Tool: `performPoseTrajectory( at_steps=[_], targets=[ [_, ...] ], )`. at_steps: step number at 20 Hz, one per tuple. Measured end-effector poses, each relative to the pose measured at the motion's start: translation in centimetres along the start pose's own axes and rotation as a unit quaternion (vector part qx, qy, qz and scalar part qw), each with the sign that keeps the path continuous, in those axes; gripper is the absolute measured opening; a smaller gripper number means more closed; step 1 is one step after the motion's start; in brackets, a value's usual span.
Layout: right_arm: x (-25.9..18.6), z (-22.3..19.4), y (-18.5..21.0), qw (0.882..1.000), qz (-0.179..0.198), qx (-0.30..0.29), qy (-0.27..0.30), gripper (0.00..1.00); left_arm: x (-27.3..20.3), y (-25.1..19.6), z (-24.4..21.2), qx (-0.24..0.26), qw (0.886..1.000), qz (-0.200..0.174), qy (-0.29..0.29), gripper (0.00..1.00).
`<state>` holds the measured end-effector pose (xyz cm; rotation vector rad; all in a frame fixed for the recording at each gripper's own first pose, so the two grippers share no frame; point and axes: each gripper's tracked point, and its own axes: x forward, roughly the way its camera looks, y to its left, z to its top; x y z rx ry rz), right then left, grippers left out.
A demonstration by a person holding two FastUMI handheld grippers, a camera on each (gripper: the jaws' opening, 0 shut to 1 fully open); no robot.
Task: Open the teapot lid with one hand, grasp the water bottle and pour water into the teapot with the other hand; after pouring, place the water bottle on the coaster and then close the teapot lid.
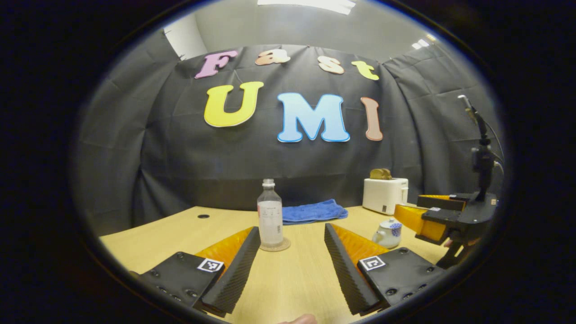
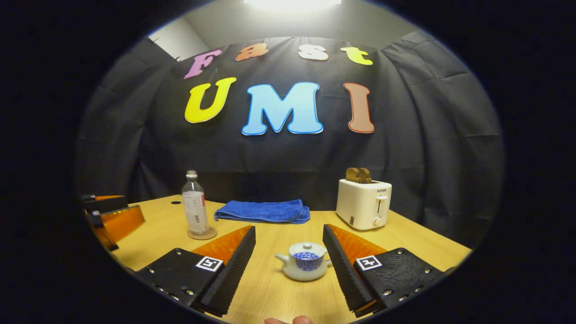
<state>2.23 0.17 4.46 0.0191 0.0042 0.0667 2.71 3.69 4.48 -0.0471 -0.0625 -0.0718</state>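
A clear water bottle [image 1: 270, 215] with a white label stands upright on a round coaster [image 1: 275, 245] mid-table. My left gripper [image 1: 291, 234] is open, its fingers pointing at the bottle from just short of it. A small white teapot [image 2: 305, 261] with a blue pattern sits with its lid on, its spout pointing left. My right gripper [image 2: 289, 236] is open and reaches either side of the teapot without touching it. The left gripper view also shows the teapot [image 1: 388, 232] and the right gripper [image 1: 443, 216] at the right. The right gripper view shows the bottle [image 2: 195, 210] at the left.
A folded blue towel [image 2: 263, 210] lies at the back of the wooden table [image 2: 279, 292]. A white toaster [image 2: 363, 203] with bread in its slots stands at the back right. The other gripper's fingers [image 2: 112, 220] show at the left edge.
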Motion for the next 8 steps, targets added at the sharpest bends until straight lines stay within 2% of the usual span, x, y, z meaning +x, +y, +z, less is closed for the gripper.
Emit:
performPoseTrajectory(
  at_steps=[1, 4, 8],
  targets=[
    [-1.3, -0.5, 0.1, 1.0, -0.004, 0.002, 0.003, 0.95, -0.4, -0.3, -0.3, -0.005, 1.0, 0.004, 0.001, 0.99],
    [-4.0, -1.8, -0.4, 0.999, -0.032, -0.009, 0.003, 0.95, -1.5, -2.0, -1.7, -0.004, 1.0, 0.002, 0.007, 0.99],
    [-5.7, -3.1, 0.0, 0.999, -0.038, 0.005, 0.016, 0.95, -2.3, -3.6, -2.3, 0.012, 1.0, 0.009, 0.003, 0.99]
  ],
)
